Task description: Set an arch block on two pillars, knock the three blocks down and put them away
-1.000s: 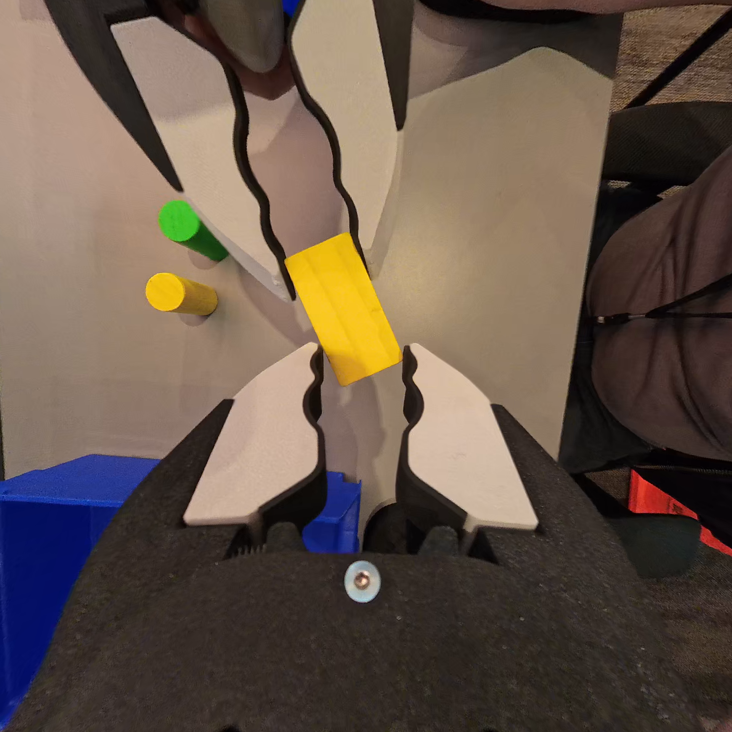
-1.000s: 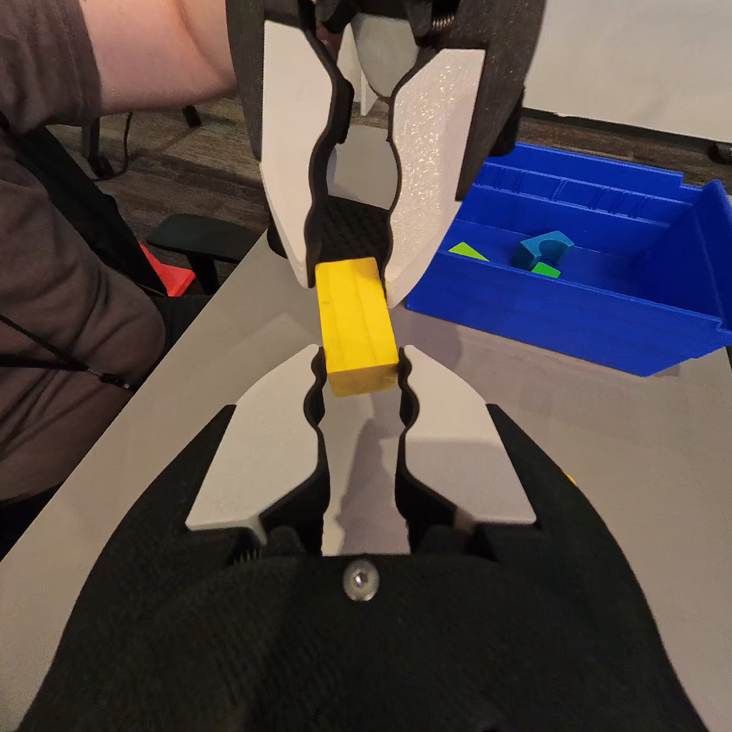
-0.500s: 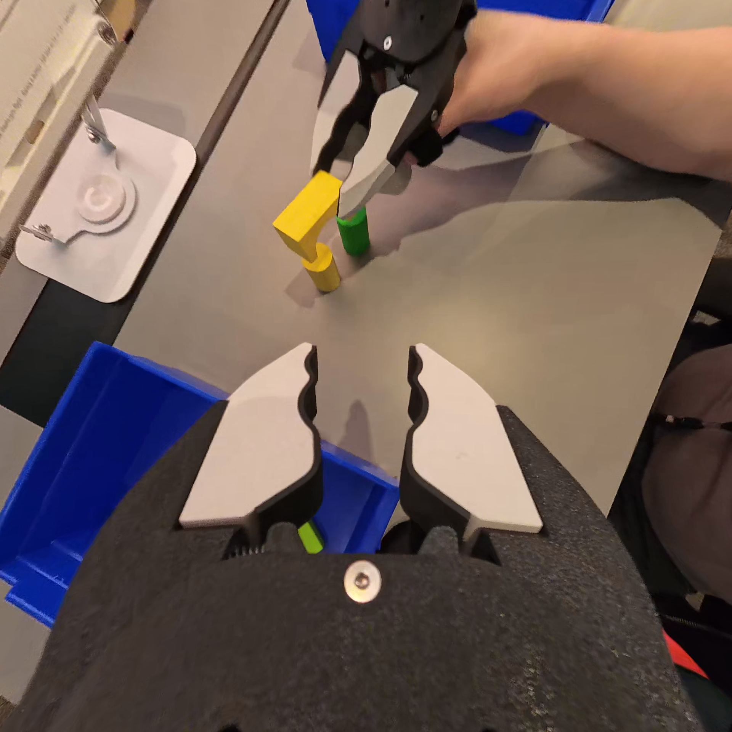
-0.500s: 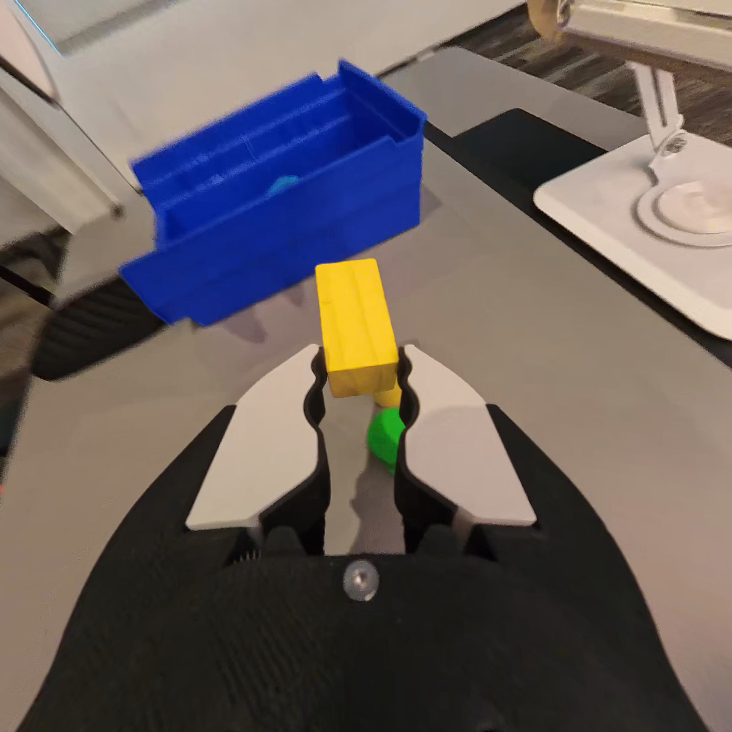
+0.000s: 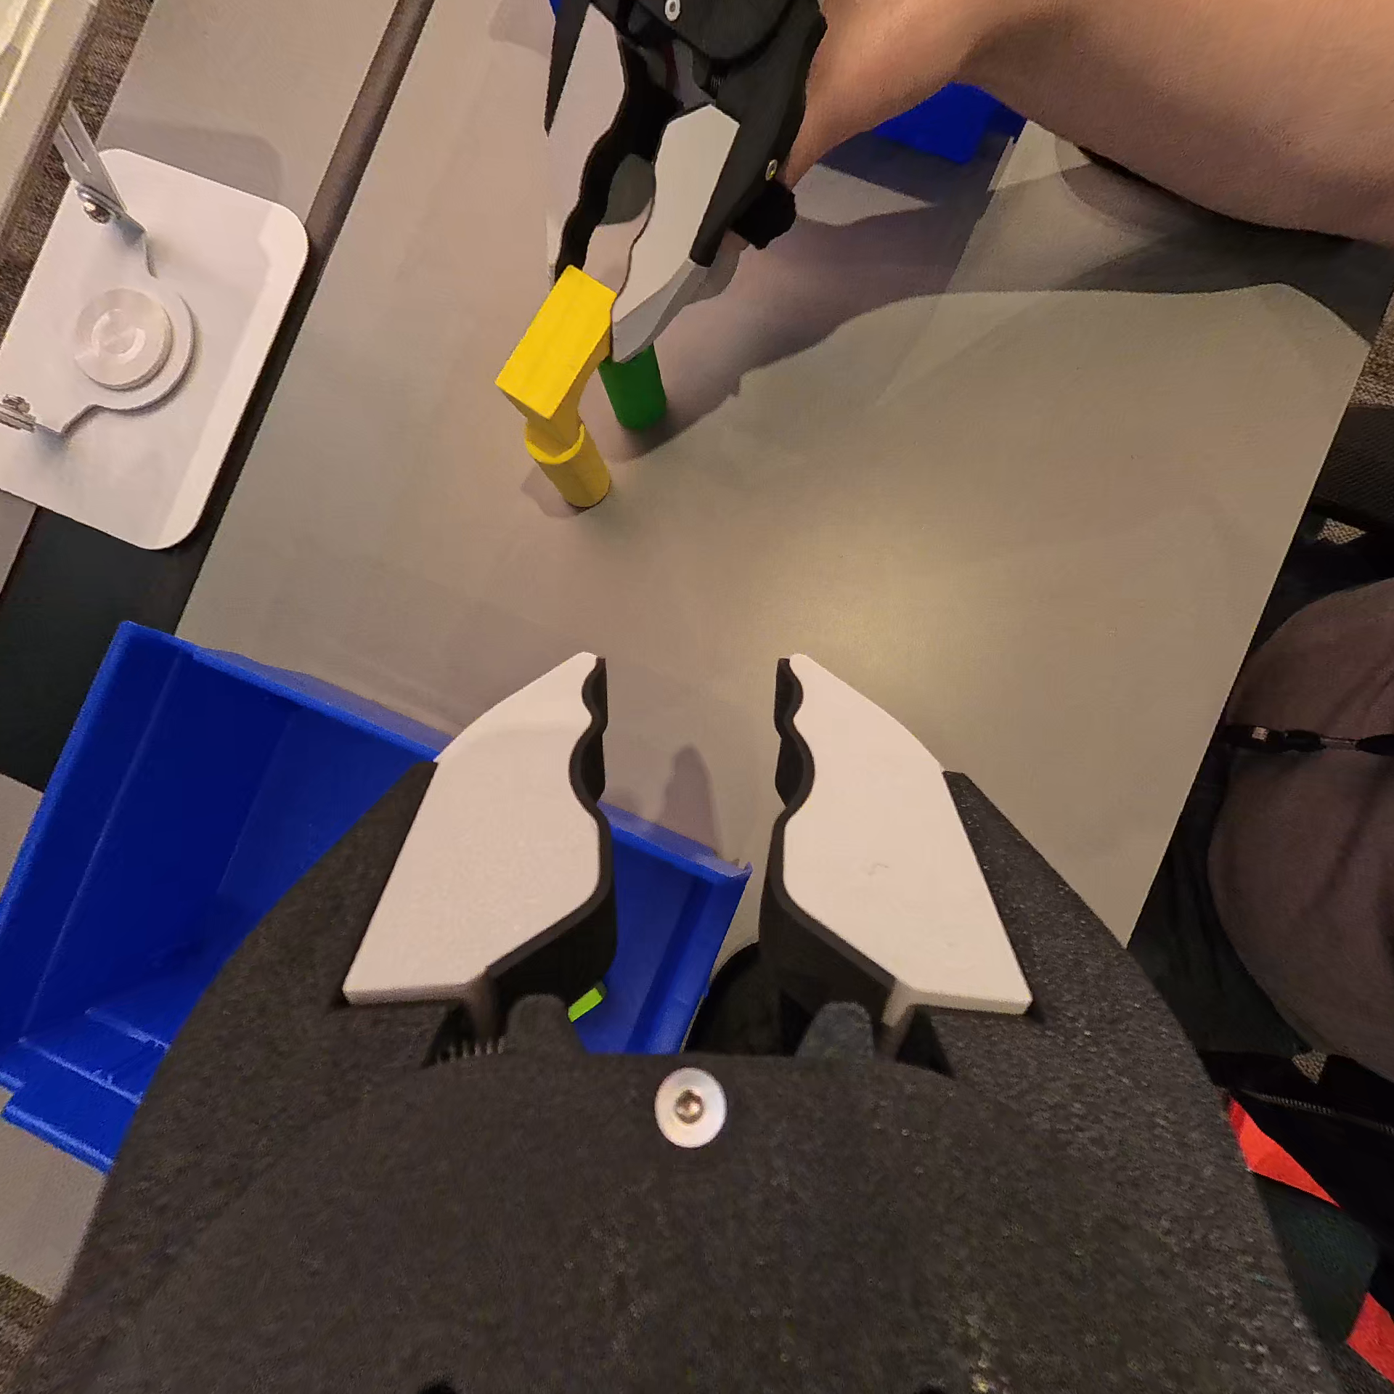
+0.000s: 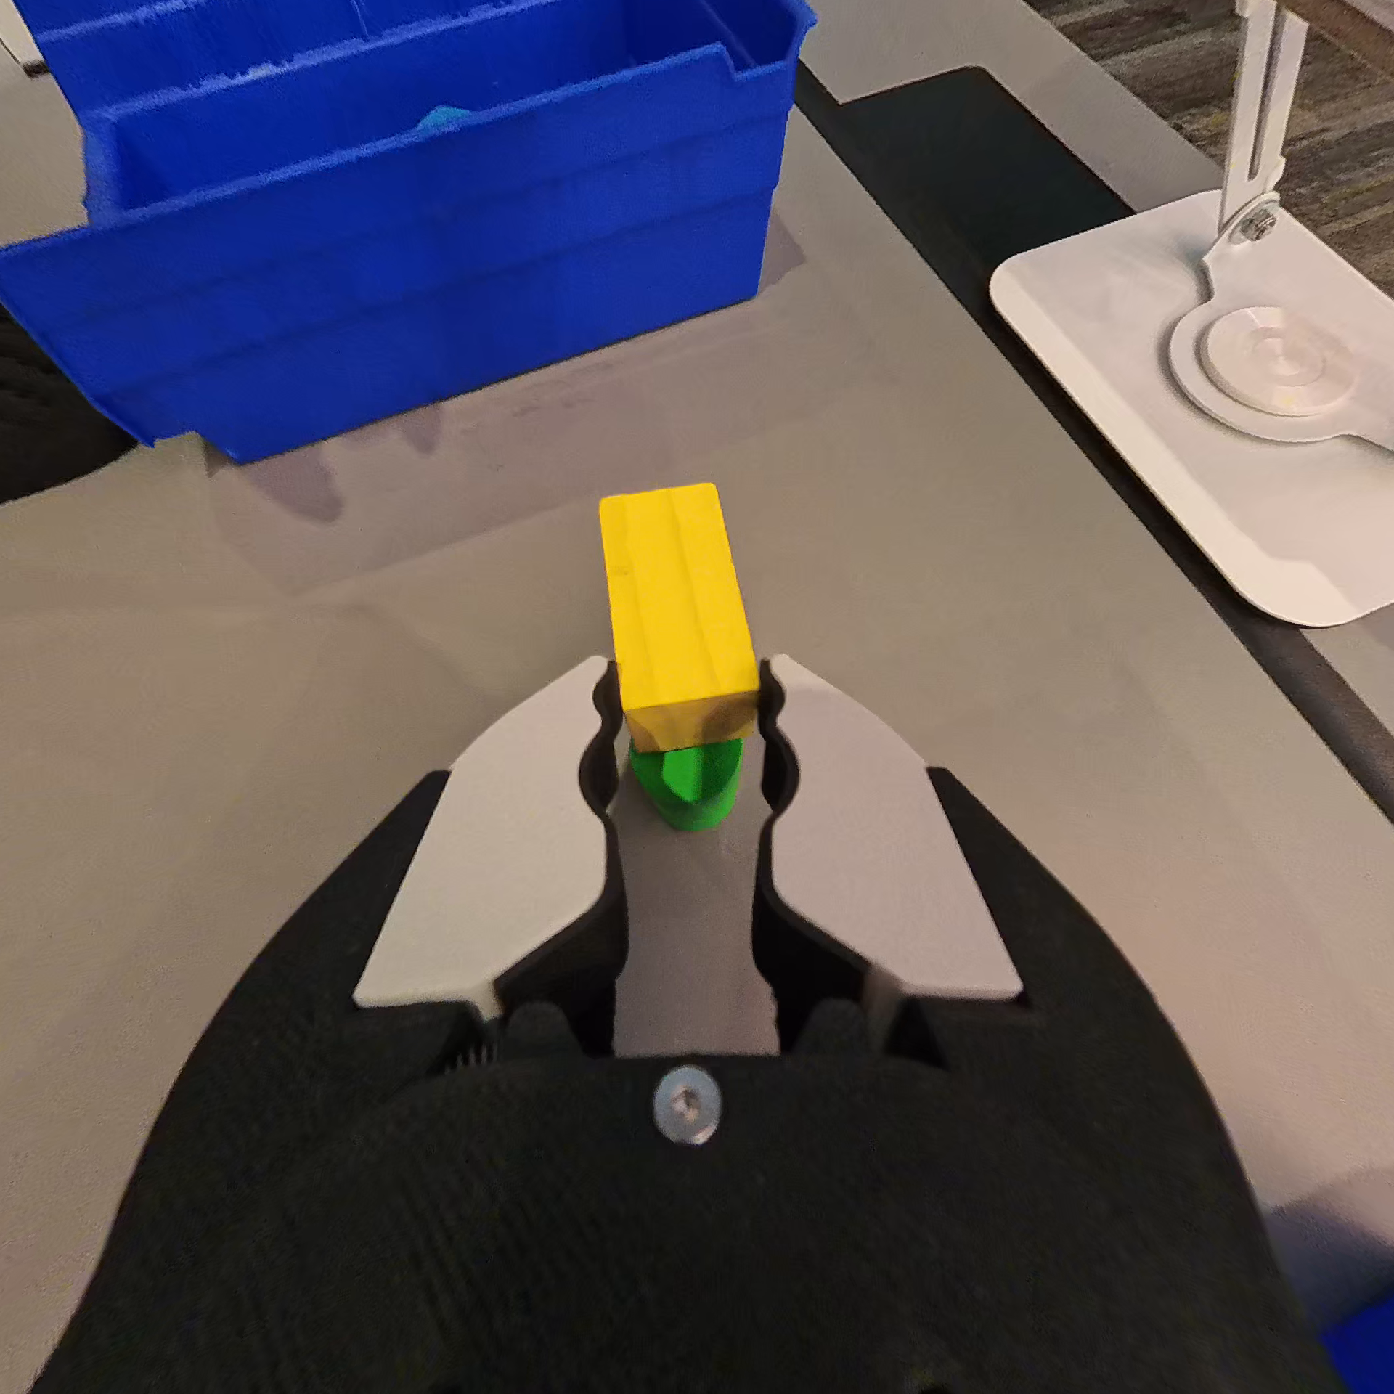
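Note:
My right gripper (image 6: 688,671) is shut on one end of the yellow arch block (image 6: 675,596). It holds the block over the upright green pillar (image 6: 690,784); the yellow pillar is hidden under the block in this view. In the left wrist view, the arch block (image 5: 562,347) spans from the green pillar (image 5: 634,388) to the yellow pillar (image 5: 569,468). Its near end is touching or just above the yellow pillar's top. The right gripper (image 5: 607,298) grips its far end from above. My left gripper (image 5: 690,662) is open and empty, well back from the pillars.
A blue bin (image 5: 188,792) sits under my left gripper with a green piece inside. A second blue bin (image 6: 422,249) stands beyond the pillars. A white stand base (image 6: 1207,392) lies off the grey mat's edge. The person's arm (image 5: 1094,98) reaches in at the top right. The left gripper's tips are roughly 20 cm from the right gripper's.
My left gripper has drawn back from the arch block to above the near blue bin. My right gripper has carried the block to the two pillars and lowered it onto them.

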A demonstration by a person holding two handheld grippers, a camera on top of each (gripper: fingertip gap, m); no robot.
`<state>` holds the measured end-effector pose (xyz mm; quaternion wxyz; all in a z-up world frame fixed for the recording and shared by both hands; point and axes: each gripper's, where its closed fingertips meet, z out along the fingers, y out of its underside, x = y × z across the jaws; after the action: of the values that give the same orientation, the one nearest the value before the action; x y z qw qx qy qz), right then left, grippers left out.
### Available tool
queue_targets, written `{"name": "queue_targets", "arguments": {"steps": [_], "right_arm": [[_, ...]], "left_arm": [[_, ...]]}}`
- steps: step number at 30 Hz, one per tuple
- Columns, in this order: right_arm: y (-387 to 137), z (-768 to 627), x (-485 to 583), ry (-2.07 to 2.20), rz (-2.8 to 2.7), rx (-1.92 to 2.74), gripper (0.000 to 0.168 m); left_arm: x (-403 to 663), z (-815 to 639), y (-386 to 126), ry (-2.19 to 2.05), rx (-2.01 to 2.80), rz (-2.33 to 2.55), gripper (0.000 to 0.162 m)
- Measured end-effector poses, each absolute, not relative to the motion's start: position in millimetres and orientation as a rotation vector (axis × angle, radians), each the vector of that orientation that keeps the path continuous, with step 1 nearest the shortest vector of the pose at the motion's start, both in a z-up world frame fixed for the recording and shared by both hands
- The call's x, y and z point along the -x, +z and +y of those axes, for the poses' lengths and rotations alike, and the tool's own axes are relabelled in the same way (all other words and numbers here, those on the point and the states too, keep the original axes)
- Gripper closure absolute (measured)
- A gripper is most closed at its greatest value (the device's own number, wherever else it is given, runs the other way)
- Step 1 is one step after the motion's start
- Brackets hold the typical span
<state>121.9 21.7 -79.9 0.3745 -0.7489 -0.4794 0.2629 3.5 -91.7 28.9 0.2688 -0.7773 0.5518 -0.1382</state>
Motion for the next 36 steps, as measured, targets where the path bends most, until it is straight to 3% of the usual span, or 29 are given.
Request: {"name": "queue_targets", "arguments": {"steps": [4,7,12,16,22,25,27,36], "right_arm": [[-69,20,-121,0.687,-1.205,1.906,0.116],[-35,15,-118,0.707,-1.176,1.810,0.112],[48,15,-147,0.654,-0.971,1.649,0.112],[73,27,-166,0.593,-0.937,1.648,0.111],[48,74,-190,0.325,-0.984,1.894,0.114],[13,96,-203,0.173,-0.976,2.056,0.137],[-16,102,-209,0.111,-1.005,2.159,0.165],[-110,109,-233,0.134,-0.870,2.545,0.167]], "left_arm": [[-4,-91,32,-0.389,2.079,1.459,0.119],[-7,-88,50,-0.405,1.990,1.401,0.120],[-13,-83,123,-0.531,1.652,1.161,0.120],[-12,-82,153,-0.673,1.421,1.009,0.119],[-8,-42,148,-0.653,1.339,0.814,0.113],[20,10,137,-0.327,1.398,0.604,0.112],[39,33,126,-0.139,1.443,0.502,0.113],[74,69,79,-0.038,1.616,0.350,0.109]]}}
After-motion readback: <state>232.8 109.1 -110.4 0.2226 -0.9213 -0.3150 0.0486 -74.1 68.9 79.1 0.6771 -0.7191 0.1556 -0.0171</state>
